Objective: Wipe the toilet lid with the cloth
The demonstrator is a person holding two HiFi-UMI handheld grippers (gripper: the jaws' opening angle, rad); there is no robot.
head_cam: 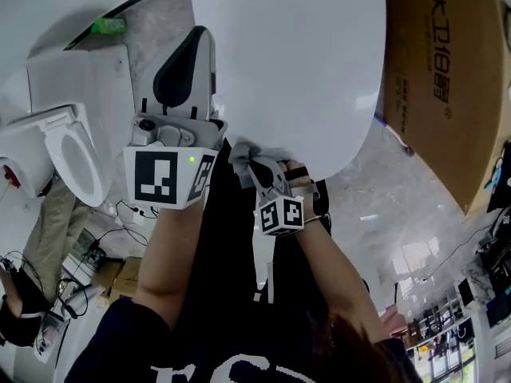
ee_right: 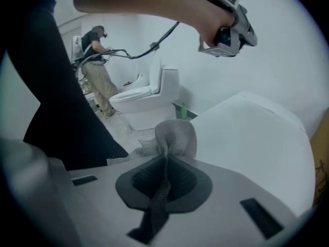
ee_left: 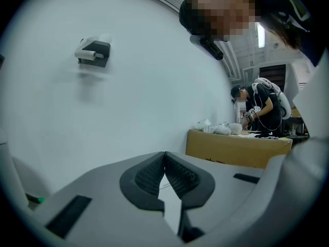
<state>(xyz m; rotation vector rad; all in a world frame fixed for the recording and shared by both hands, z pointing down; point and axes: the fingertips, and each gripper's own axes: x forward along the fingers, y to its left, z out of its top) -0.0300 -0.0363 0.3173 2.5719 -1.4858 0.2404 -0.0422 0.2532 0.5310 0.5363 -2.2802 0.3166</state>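
Note:
The closed white toilet lid [head_cam: 291,62] fills the upper middle of the head view and lies to the right in the right gripper view [ee_right: 257,133]. A grey cloth [head_cam: 243,156] [ee_right: 175,138] is pinched in my right gripper [head_cam: 257,167] [ee_right: 165,156], which is shut on it just off the lid's near edge. My left gripper [head_cam: 188,70] is raised beside the lid's left edge, jaws shut with nothing between them [ee_left: 164,161], pointing at a white wall.
A large cardboard box [head_cam: 443,78] stands to the right of the toilet. A second white toilet [head_cam: 68,146] [ee_right: 141,99] stands at the left. Cables and small boxes [head_cam: 108,274] lie on the floor. A person [ee_right: 97,66] works in the background.

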